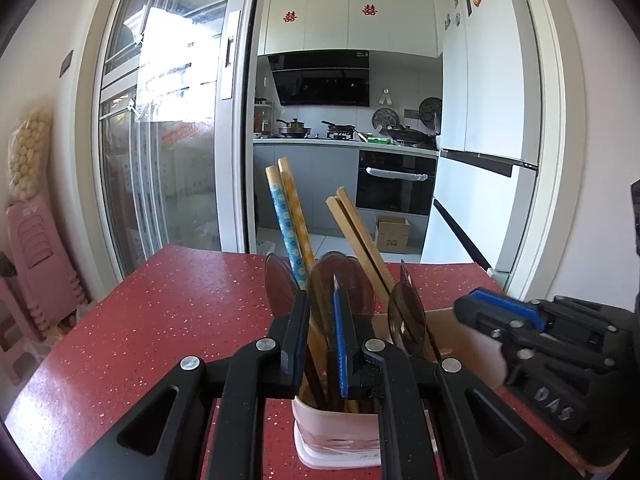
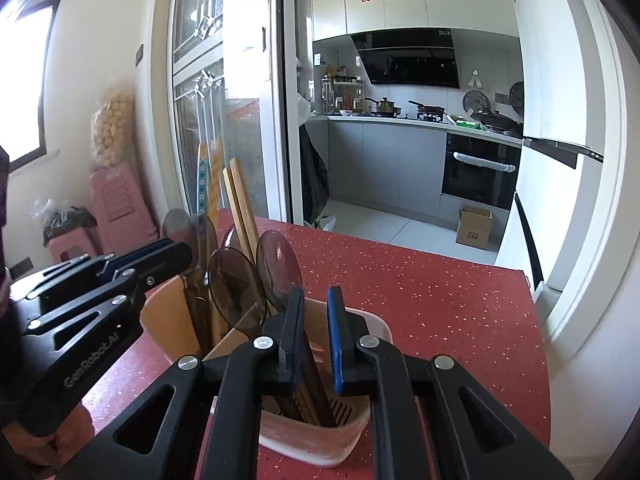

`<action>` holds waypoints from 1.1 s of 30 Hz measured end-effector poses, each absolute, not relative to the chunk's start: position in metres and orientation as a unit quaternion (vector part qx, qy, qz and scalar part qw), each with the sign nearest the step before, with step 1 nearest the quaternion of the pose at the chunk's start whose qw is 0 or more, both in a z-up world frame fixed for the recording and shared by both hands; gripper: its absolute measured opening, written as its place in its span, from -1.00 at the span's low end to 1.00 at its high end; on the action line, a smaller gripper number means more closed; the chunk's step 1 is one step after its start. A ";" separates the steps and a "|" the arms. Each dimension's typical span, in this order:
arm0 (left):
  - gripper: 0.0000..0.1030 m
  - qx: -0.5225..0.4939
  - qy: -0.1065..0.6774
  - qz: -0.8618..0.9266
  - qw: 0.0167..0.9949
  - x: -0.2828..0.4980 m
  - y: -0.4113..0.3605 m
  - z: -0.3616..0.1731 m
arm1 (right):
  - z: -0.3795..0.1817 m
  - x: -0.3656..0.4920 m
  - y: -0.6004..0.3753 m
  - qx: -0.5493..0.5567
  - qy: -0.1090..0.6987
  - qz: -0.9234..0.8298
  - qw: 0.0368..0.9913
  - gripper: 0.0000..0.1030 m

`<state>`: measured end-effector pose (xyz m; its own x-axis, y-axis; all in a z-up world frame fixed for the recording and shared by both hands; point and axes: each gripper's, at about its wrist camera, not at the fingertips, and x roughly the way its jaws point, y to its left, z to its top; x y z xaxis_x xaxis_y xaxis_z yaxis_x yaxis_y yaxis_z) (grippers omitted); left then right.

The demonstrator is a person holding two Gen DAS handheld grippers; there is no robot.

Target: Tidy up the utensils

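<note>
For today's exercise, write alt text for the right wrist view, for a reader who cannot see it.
The right gripper hovers over a pink utensil holder on a red speckled table, its jaws nearly shut around dark chopsticks. Brown translucent spoons stand behind; the left gripper reaches in from the left.

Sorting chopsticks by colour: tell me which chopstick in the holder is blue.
The blue floral chopstick, leftmost and leaning left beside its yellow patterned chopstick. The plain wooden chopsticks lean right.

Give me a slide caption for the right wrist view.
Utensil holder on red table, packed with spoons and chopsticks.
</note>
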<state>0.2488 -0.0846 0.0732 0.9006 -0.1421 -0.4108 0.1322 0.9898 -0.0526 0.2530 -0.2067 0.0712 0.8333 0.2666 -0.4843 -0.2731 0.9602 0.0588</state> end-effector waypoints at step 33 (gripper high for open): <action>-0.20 0.003 0.221 -0.052 0.974 0.197 -0.062 0.085 | 0.086 0.184 -0.214 0.044 0.294 0.106 0.949 -0.19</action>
<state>0.1971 -0.0623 0.0855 0.8965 -0.0999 -0.4317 0.1027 0.9946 -0.0169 0.1842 -0.2145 0.0864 0.8041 0.2269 -0.5494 -0.1751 0.9737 0.1458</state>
